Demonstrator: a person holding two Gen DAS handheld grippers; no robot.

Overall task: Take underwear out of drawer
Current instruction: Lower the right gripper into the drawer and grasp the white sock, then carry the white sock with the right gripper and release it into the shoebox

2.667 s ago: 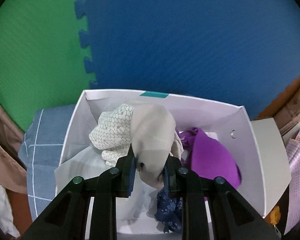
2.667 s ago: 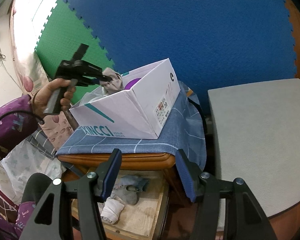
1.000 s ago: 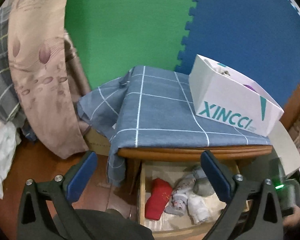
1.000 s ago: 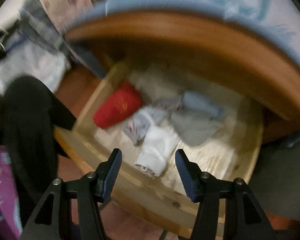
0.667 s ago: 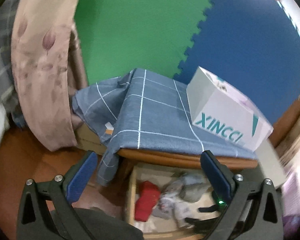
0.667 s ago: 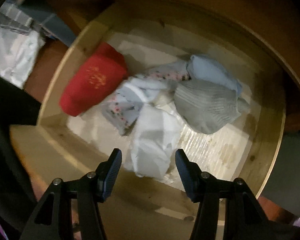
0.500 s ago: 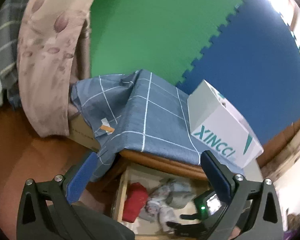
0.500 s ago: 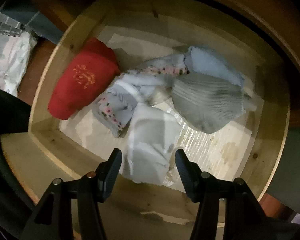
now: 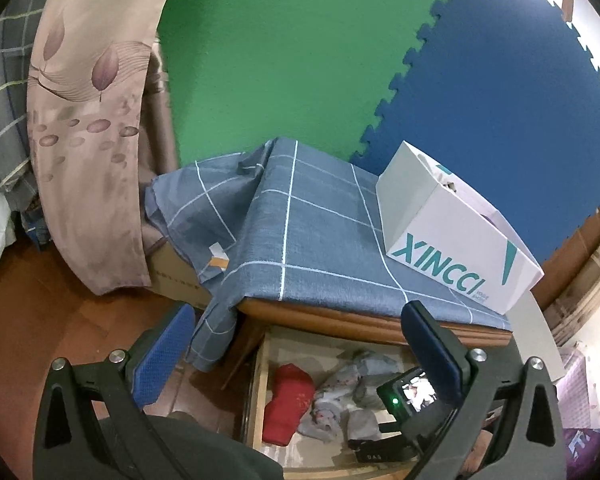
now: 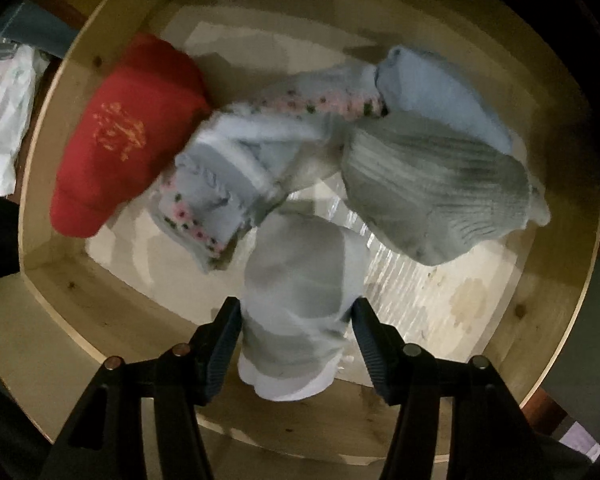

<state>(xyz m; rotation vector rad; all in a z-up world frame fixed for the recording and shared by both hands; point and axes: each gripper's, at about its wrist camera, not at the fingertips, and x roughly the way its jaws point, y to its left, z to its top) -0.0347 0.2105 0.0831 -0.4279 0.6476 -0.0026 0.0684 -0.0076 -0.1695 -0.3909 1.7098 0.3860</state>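
the right gripper [image 10: 296, 344] points straight down into the open wooden drawer [image 10: 560, 280], its two fingers [image 10: 220, 344] set apart on either side of a pale folded piece of underwear [image 10: 300, 296]. the cloth fills the gap between them, and whether the pads actually press on it cannot be told; its near white edge bulges below the fingertips. beyond the tips lie a floral-trimmed piece [image 10: 220, 184], a grey ribbed piece [image 10: 432, 192] off to the right-hand finger's side, a light blue piece [image 10: 440, 92] farther out, and a red piece [image 10: 120, 140] well out on the left-hand finger's side. the picture is soft and dim, so folds and seams are hard to read, and the drawer's corners are bent by the lens.

the left gripper [image 9: 300, 352] stands with its fingers wide apart, nothing between them. past the tips a blue checked cloth [image 9: 300, 240] covers the cabinet top, with a white box [image 9: 452, 240] beyond the right-hand finger; what the box holds is mostly hidden by its wall. between the fingers, lower down, the drawer shows only in part, its front cut off by the frame edge, and the other gripper's body blocks the garments on its right-hand side.
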